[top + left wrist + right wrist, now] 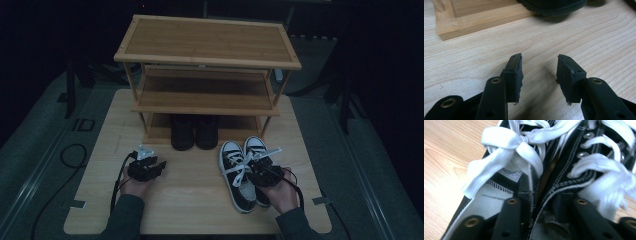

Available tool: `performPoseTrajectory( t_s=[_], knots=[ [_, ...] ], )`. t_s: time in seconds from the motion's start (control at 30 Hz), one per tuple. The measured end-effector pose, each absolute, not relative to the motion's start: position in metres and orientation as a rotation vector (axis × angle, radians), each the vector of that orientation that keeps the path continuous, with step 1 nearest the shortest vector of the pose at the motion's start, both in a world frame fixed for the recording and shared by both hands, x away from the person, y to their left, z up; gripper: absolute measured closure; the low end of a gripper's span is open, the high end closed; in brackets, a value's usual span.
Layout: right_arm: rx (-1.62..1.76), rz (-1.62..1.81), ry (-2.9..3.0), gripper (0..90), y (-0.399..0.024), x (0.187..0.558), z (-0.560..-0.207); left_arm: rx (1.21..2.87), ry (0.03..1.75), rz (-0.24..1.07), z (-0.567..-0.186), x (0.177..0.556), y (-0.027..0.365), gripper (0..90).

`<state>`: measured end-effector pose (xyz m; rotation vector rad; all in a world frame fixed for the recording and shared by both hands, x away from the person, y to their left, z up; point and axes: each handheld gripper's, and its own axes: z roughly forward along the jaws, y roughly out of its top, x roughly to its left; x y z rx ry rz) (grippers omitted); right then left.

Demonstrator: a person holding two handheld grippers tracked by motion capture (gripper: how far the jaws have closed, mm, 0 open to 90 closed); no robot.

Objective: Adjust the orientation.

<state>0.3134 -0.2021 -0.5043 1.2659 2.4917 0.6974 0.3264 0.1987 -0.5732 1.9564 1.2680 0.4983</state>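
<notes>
A pair of black sneakers with white laces and toe caps [239, 187] lies side by side on the wooden table's right half, toes toward the rack. My right gripper [263, 171] is on top of them. In the right gripper view, one jaw of that gripper [540, 195] reaches into each shoe, and the two inner walls [549, 182] are pinched together between the jaws. My left gripper [150, 167] rests low over the bare table at the left. Its jaws [539, 72] stand apart with only wood between them.
A three-shelf bamboo shoe rack [207, 40] stands at the back of the table [200, 205]. A pair of black shoes [195, 132] sits on its lowest level, its toe [554, 6] just beyond my left gripper. Cables trail off the table's front corners.
</notes>
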Motion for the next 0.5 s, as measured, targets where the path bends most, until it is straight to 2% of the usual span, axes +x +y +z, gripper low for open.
performPoseTrajectory(
  t_s=[0.17, 0.5],
  knots=[
    [1.251, 0.675, 2.477, 85.4, -0.2078, 0.3129, -0.5036, 1.956, 1.268, 0.496, -0.5731, 0.3265, 0.1991, 56.0],
    [1.135, 0.647, 2.499, 85.9, -0.2075, 0.3109, -0.5027, 1.954, 1.268, 0.492, -0.5731, 0.3267, 0.1996, 56.1]
  ],
)
